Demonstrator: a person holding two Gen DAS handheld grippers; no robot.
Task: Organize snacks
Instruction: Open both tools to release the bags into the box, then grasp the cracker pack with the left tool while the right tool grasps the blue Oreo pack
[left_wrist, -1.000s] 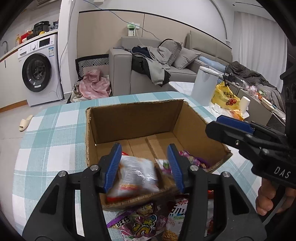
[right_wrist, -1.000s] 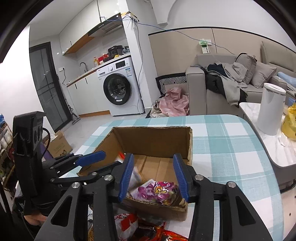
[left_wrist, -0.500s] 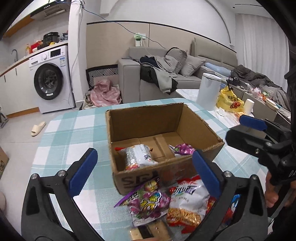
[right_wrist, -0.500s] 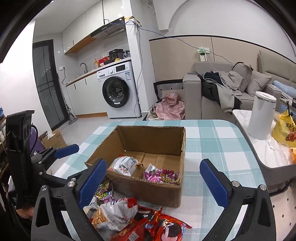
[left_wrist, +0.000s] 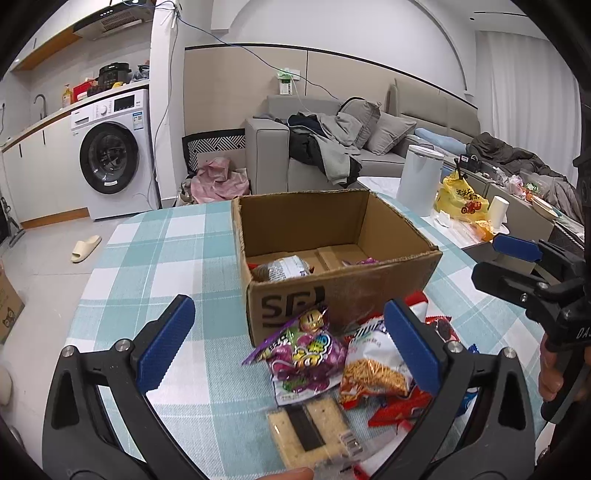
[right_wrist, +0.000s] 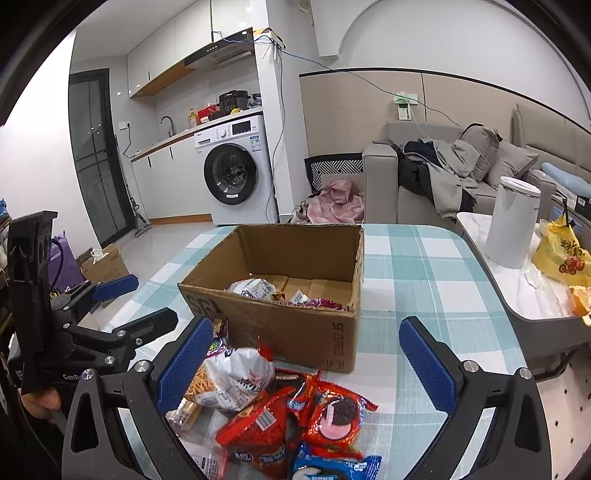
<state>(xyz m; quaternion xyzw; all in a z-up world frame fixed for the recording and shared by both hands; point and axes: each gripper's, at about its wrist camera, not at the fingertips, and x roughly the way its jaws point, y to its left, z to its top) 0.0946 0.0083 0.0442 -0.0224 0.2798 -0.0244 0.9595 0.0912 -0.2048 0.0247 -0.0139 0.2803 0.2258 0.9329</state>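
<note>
With both sets of fingers just sprung wide and nothing between them, poised above the snack pile. Left gripper (left_wrist: 290, 339) over the purple candy bag (left_wrist: 304, 354) and noodle-snack bag (left_wrist: 373, 363), sandwich crackers (left_wrist: 314, 430) nearest the camera. Right gripper (right_wrist: 306, 360) over red Oreo packs (right_wrist: 332, 413) and a white snack bag (right_wrist: 236, 376). Behind the pile, touching it, the open cardboard box (right_wrist: 295, 332) on the checked surface (right_wrist: 417, 295), already holding a silver packet (right_wrist: 253, 288) and a purple one (right_wrist: 325, 303) (both on the box floor).
</note>
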